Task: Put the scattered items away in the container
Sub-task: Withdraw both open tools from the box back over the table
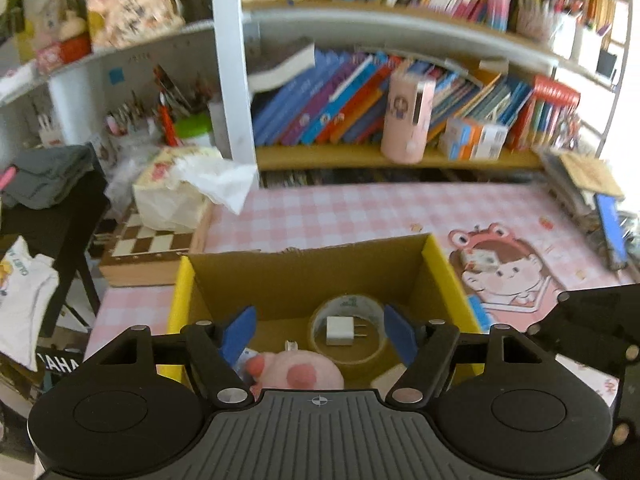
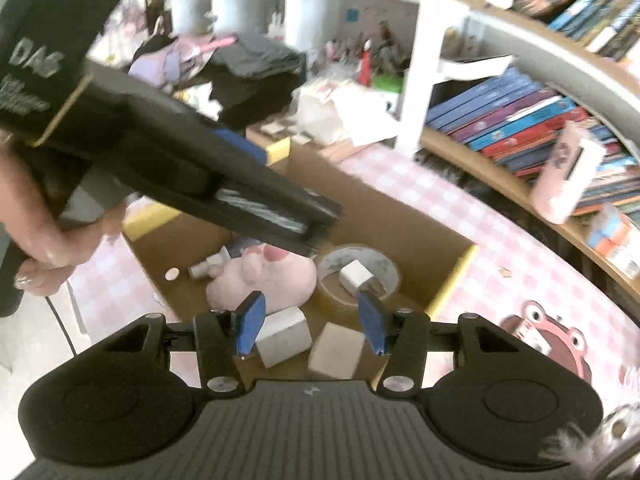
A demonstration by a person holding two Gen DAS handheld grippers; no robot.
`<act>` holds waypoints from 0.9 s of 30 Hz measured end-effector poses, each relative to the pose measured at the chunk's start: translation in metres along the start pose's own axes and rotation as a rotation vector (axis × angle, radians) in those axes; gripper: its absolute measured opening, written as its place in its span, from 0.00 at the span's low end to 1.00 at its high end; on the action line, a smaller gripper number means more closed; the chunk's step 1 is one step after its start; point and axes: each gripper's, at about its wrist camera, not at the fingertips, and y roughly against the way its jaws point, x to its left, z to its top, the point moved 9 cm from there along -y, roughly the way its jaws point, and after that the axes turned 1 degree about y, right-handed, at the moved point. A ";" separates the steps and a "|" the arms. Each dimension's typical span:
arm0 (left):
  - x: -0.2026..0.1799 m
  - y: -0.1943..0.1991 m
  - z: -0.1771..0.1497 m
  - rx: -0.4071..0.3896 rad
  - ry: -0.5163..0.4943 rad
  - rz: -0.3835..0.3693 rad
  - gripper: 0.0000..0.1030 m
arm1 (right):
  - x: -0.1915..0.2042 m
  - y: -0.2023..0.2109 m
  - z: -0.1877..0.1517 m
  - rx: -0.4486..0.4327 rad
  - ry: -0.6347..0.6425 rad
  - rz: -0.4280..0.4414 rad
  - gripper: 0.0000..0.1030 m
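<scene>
An open cardboard box [image 1: 304, 276] with yellow flaps stands on the pink checked desk. Inside lie a roll of tape [image 1: 349, 330] with a white plug adapter [image 1: 339, 330] in its hole, and a pink plush toy [image 1: 298, 372]. My left gripper [image 1: 320, 334] is open and empty above the box. In the right wrist view the box [image 2: 400, 220] also holds the plush [image 2: 264, 280], tape [image 2: 360, 272], adapter [image 2: 358, 276], two white blocks [image 2: 284, 334] and a small bottle [image 2: 208, 266]. My right gripper [image 2: 312, 326] is open and empty above the blocks. The left gripper's body [image 2: 200, 176] crosses above the box.
A chessboard box [image 1: 148, 248] with a tissue pack [image 1: 180, 188] sits left of the container. Bookshelves [image 1: 360, 112] with a pink cylinder [image 1: 408, 120] line the back. A small item [image 1: 478, 260] lies on the frog-girl print. Books [image 1: 588, 192] are stacked at the right.
</scene>
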 end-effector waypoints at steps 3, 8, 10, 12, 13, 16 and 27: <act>-0.003 0.029 -0.009 -0.035 0.003 -0.001 0.71 | 0.002 0.021 -0.006 -0.034 -0.012 -0.036 0.49; -0.004 0.073 -0.033 -0.090 -0.003 0.050 0.74 | 0.014 0.058 -0.028 -0.070 -0.046 -0.086 0.49; -0.004 0.087 -0.044 -0.105 0.019 0.065 0.74 | 0.019 0.070 -0.037 -0.080 -0.057 -0.101 0.49; -0.005 0.102 -0.057 -0.119 0.037 0.075 0.74 | 0.025 0.082 -0.048 -0.088 -0.074 -0.118 0.49; -0.006 0.108 -0.063 -0.124 0.037 0.081 0.75 | 0.027 0.087 -0.053 -0.092 -0.082 -0.125 0.49; -0.011 0.126 -0.083 -0.133 0.027 0.100 0.76 | 0.034 0.099 -0.071 -0.098 -0.116 -0.146 0.49; -0.041 0.152 -0.155 -0.066 0.048 0.074 0.81 | 0.072 0.115 -0.136 -0.025 -0.200 -0.168 0.49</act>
